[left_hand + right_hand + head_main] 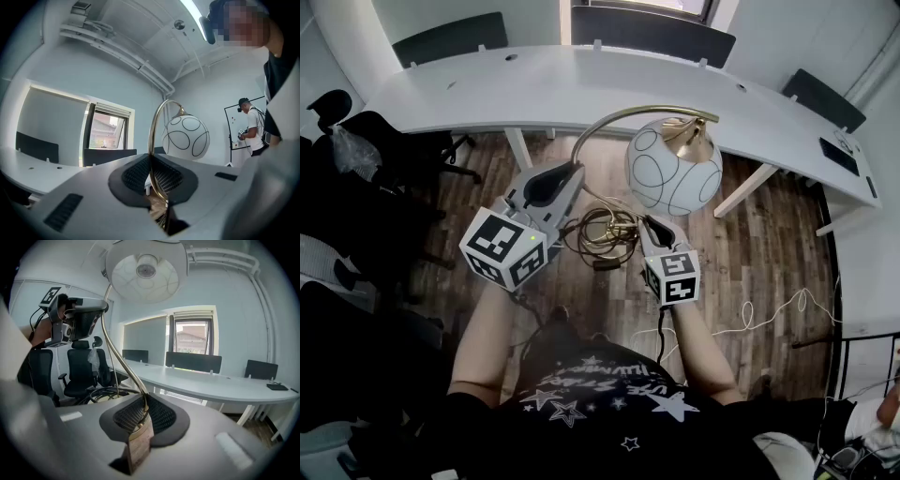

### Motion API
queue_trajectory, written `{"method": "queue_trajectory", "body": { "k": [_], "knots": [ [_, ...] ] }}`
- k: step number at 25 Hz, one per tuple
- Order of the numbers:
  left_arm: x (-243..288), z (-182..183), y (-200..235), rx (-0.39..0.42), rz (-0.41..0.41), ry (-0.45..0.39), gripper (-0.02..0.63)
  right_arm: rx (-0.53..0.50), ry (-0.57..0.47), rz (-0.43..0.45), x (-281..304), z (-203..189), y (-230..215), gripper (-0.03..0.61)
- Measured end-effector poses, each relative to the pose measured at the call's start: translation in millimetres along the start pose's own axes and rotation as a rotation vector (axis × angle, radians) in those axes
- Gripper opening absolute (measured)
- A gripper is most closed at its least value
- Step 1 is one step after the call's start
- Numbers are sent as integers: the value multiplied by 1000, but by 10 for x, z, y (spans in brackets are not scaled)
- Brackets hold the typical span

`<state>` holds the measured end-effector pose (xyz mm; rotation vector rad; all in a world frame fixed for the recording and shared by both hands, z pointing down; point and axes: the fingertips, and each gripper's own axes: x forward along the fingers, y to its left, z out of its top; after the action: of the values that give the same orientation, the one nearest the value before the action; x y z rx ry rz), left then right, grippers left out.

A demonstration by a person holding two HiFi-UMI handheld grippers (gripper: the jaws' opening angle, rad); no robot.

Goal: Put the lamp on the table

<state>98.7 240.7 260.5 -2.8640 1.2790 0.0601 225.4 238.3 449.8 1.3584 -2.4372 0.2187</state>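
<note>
Two tools carry one lamp clear of the floor, both held out by a person standing over the dark wood boards. The left tool is pressed shut on the brass stem partway up its curve. The right tool pinches the stem's lower end, where a flat brass piece shows between its jaws. Between the two tools the cord hangs in a loose coil. The stem arches up and over, and from its far end hangs the white globe, marked with thin dark rings. The lamp sits in the air just short of the long white surface, near its front edge and not resting on it. Black chairs stand at the left end of the surface. Dark panels line its far side, and beyond them is a window. Another person stands by the far wall.
</note>
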Motion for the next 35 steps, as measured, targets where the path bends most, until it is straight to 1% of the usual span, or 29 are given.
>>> {"method": "queue_trajectory", "body": {
  "k": [18, 28, 31, 35],
  "knots": [
    [-99, 74, -92, -14, -19, -20, 32, -25, -18, -39, -150, 87, -38, 38],
    [-119, 154, -176, 24, -26, -40, 32, -37, -39, -13, -217, 125, -30, 38],
    [-78, 130, -219, 28, -36, -41, 32, -35, -32, -12, -222, 89, -75, 38],
    [-18, 73, -155, 25, -52, -36, 33, -31, -21, -22, -137, 63, -115, 38]
  ]
}}
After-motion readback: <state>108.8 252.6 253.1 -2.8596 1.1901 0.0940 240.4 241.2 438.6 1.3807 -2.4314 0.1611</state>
